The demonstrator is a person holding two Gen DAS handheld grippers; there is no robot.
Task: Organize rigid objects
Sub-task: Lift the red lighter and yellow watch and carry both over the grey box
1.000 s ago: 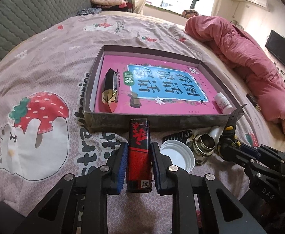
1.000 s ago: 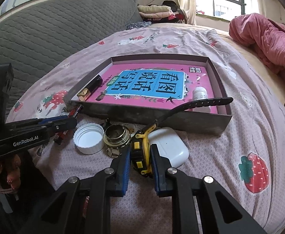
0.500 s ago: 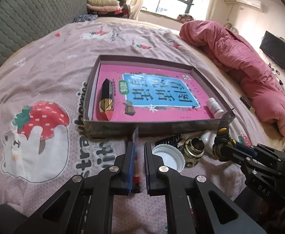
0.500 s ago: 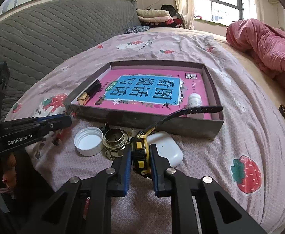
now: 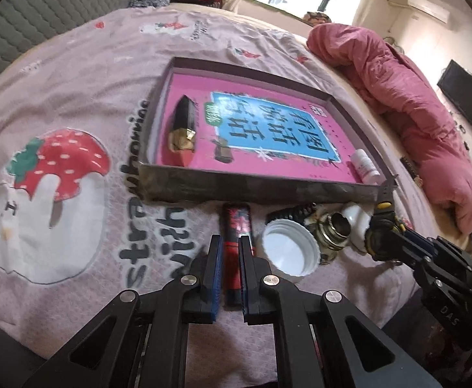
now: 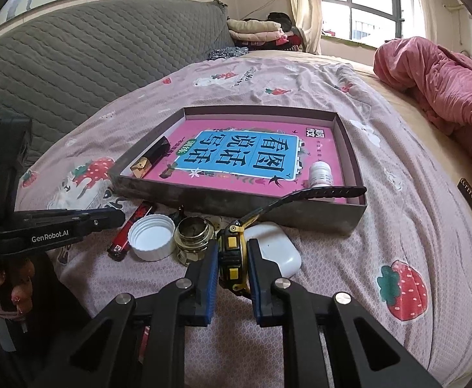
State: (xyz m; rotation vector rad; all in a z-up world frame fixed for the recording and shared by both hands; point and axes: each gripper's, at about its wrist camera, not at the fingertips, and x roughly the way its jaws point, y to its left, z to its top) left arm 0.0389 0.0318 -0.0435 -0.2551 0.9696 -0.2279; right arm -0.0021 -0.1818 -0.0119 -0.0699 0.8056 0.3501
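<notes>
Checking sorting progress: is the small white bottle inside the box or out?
Inside. The white bottle lies on the pink book within the box walls.

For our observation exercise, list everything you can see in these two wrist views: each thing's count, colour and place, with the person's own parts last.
box: one, grey, on the bedspread
book: one, pink and blue, lining the box
lipstick: one, black and gold, box's left side
small bottle: one, white, box's right corner
lighter: one, red and black, between left pads
bottle cap: one, white, before the box
metal ring: one, brassy, beside the cap
earbud case: one, white
watch: one, black and yellow, between right pads
quilt: one, pink
left hand-held gripper: shut on lighter
right hand-held gripper: shut on watch
</notes>
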